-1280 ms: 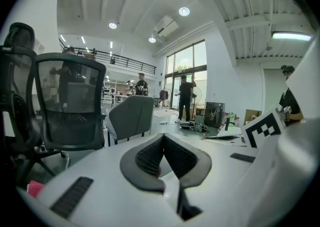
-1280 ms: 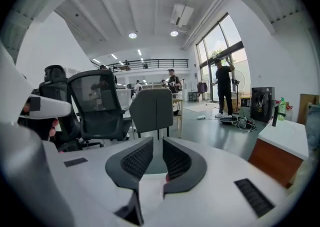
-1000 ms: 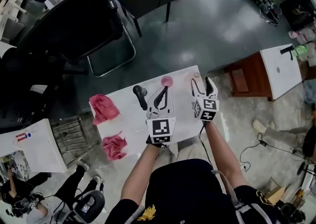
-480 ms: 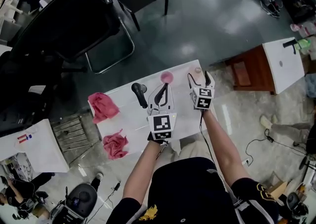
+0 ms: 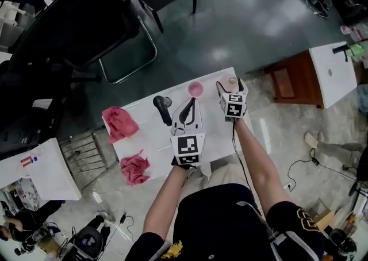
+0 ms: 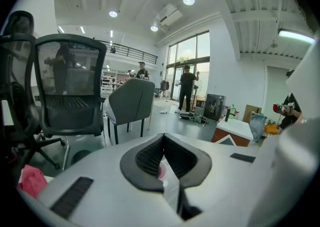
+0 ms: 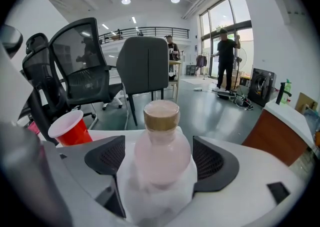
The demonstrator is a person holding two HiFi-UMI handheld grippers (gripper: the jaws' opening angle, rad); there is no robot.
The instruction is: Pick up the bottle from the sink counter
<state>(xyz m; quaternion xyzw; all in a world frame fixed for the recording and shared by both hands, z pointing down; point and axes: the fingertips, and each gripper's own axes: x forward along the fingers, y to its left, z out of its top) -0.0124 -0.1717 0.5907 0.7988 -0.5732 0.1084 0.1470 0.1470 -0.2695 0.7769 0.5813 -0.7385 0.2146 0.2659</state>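
Though white-labelled, bottle (image 7: 161,146) print unreadable.

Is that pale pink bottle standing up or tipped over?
Upright. The bottle stands on the white table, tan cap on top, between the jaws of the right gripper, which are opening.

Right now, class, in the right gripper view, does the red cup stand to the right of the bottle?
No: the red cup stands to the left of the gold-capped pink bottle.
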